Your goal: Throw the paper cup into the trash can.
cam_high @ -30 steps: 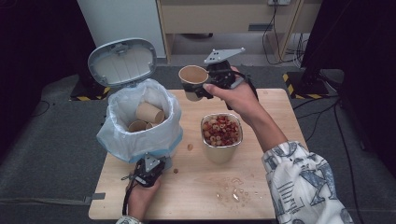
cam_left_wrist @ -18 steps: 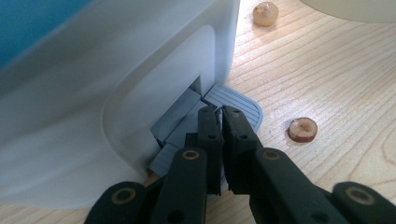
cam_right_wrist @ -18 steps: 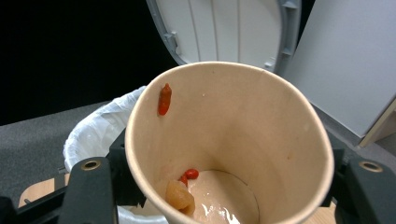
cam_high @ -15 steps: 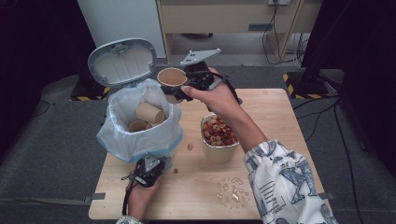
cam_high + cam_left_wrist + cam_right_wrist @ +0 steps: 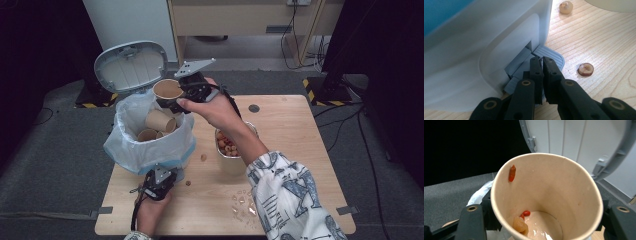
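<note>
A tan paper cup [image 5: 167, 90] hangs over the back rim of the bag-lined pedal bin [image 5: 131, 150], upright, with my right gripper [image 5: 175, 98] shut on it. In the right gripper view the cup [image 5: 564, 187] holds a red scrap [image 5: 512, 173] stuck to its wall and a tan lump [image 5: 520, 224] at the bottom. Three used cups [image 5: 159, 120] lie inside the bin. My left gripper [image 5: 159, 183] is at the bin's foot. Its jaws are shut, tips [image 5: 541, 60] resting on the grey pedal [image 5: 551, 53]. The bin's lid [image 5: 131, 65] stands open.
A pale tub [image 5: 233, 162] of red and tan food bits stands right of the bin, under the right forearm. Loose nuts [image 5: 585, 69] and crumbs [image 5: 241, 200] lie on the wooden table [image 5: 300, 150]. A cabinet and cables are behind the table.
My right gripper has carried the cup leftward from above the table's back edge to over the bin. The left gripper has stayed on the pedal.
</note>
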